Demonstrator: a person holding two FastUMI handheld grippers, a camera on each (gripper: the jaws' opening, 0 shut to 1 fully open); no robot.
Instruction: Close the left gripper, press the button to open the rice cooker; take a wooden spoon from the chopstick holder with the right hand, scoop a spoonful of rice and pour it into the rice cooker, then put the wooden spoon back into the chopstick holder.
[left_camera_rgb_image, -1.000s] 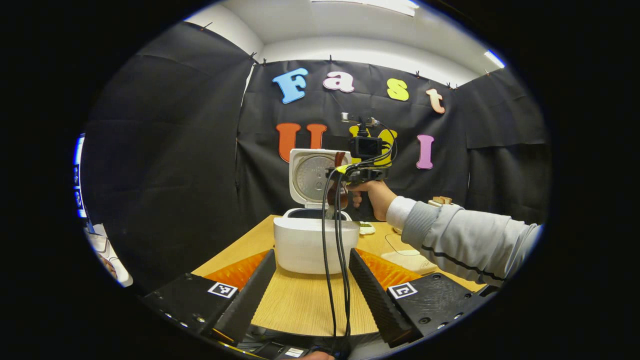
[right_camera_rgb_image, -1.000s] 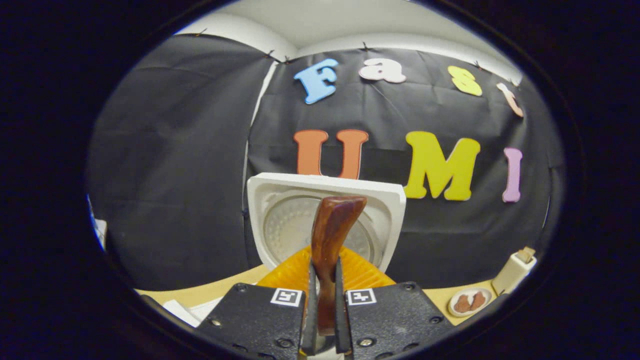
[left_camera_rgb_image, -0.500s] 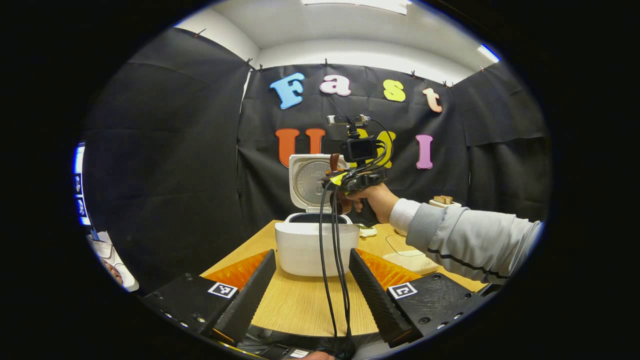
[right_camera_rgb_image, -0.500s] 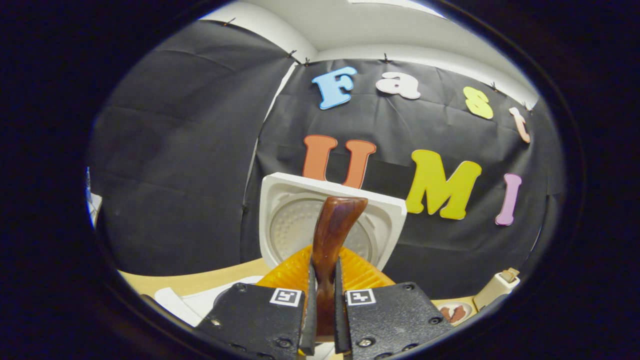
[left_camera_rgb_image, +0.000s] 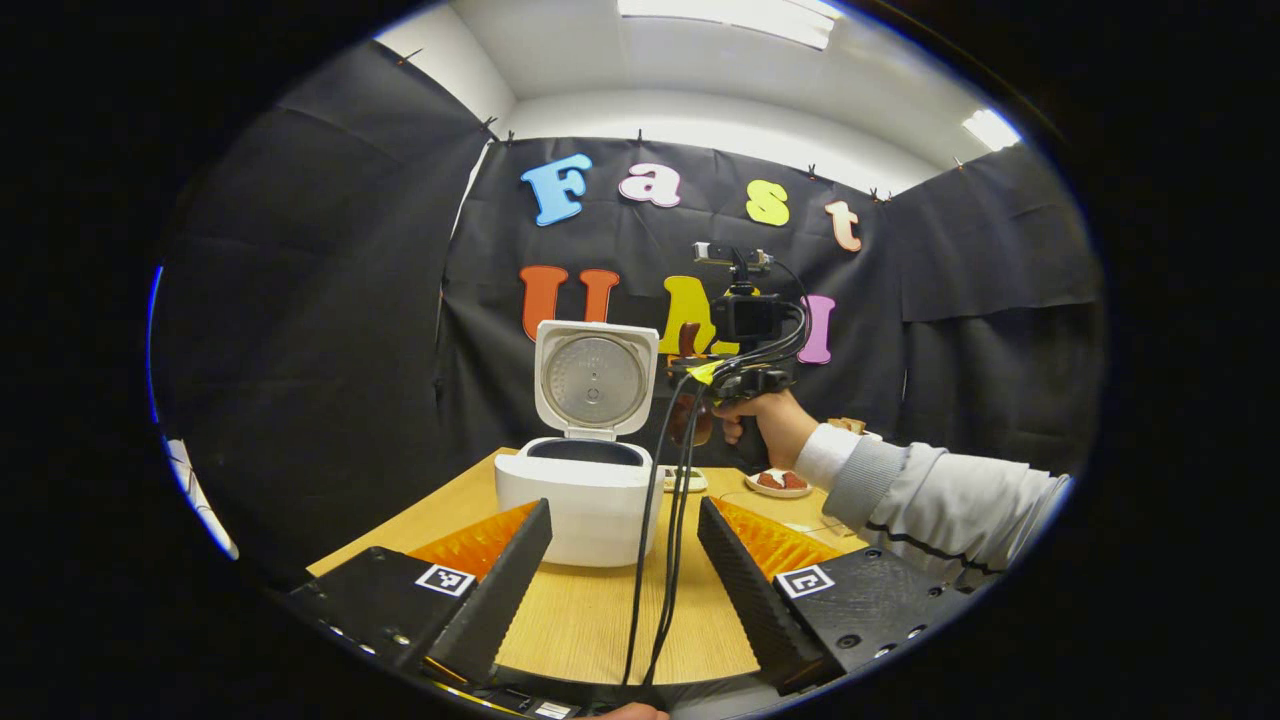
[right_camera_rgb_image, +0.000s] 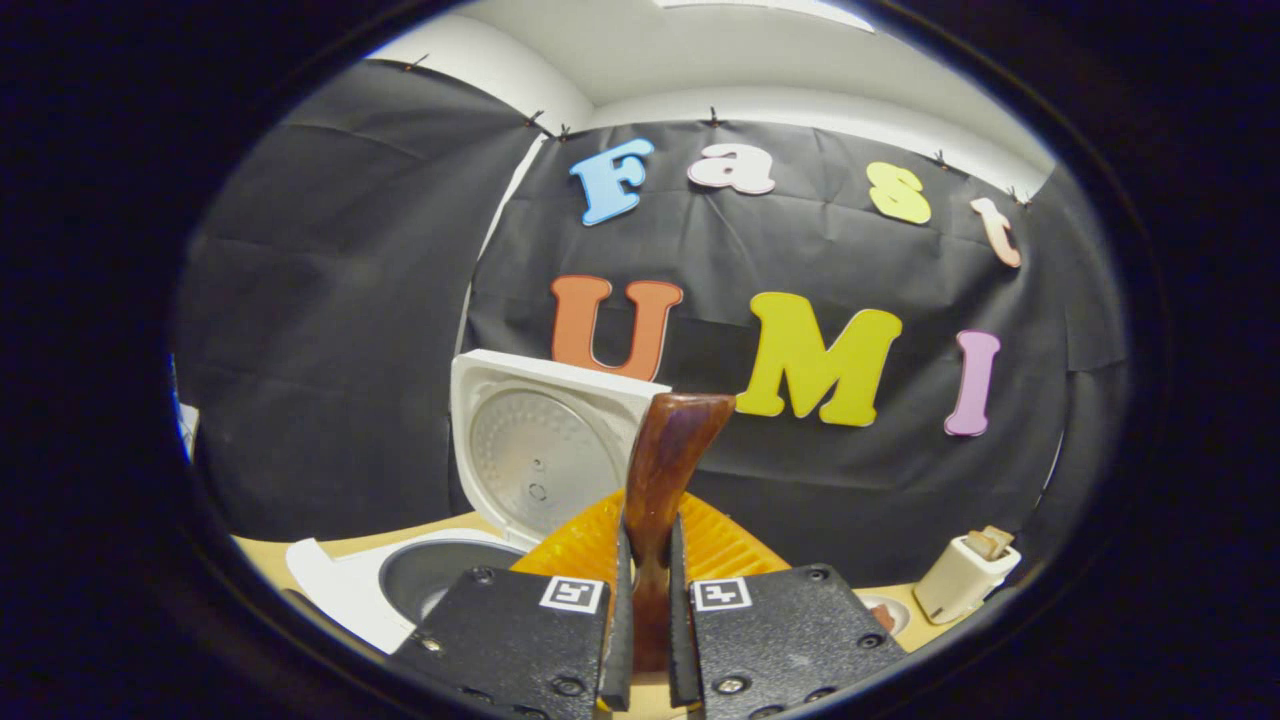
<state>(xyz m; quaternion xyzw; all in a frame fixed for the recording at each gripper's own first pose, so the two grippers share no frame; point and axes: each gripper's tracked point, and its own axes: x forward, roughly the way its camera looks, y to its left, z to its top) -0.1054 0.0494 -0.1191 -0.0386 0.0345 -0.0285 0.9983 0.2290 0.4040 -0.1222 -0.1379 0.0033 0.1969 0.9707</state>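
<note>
The white rice cooker (left_camera_rgb_image: 575, 500) stands on the wooden table (left_camera_rgb_image: 590, 620) with its lid (left_camera_rgb_image: 595, 380) raised upright; its dark pot opening (right_camera_rgb_image: 440, 575) is at the lower left of the right gripper view. My right gripper (right_camera_rgb_image: 648, 600) is shut on the brown wooden spoon (right_camera_rgb_image: 665, 470), whose handle stands up between the fingers. In the left gripper view a person's hand holds that right gripper (left_camera_rgb_image: 700, 385) in the air just right of the cooker, with the spoon (left_camera_rgb_image: 690, 420) hanging under it. My left gripper (left_camera_rgb_image: 622, 590) is open in front of the cooker, with nothing between its fingers.
The white chopstick holder (right_camera_rgb_image: 965, 575) with wooden pieces in it stands at the table's back right, next to a small plate (left_camera_rgb_image: 780, 482) of brown pieces. Black cables (left_camera_rgb_image: 665, 540) hang from the right gripper down across the table. A grey sleeve (left_camera_rgb_image: 930, 505) reaches in from the right.
The right gripper with the spoon has moved rightward, from over the cooker's pot to beside it. The left gripper stays open and has swung slightly to the right.
</note>
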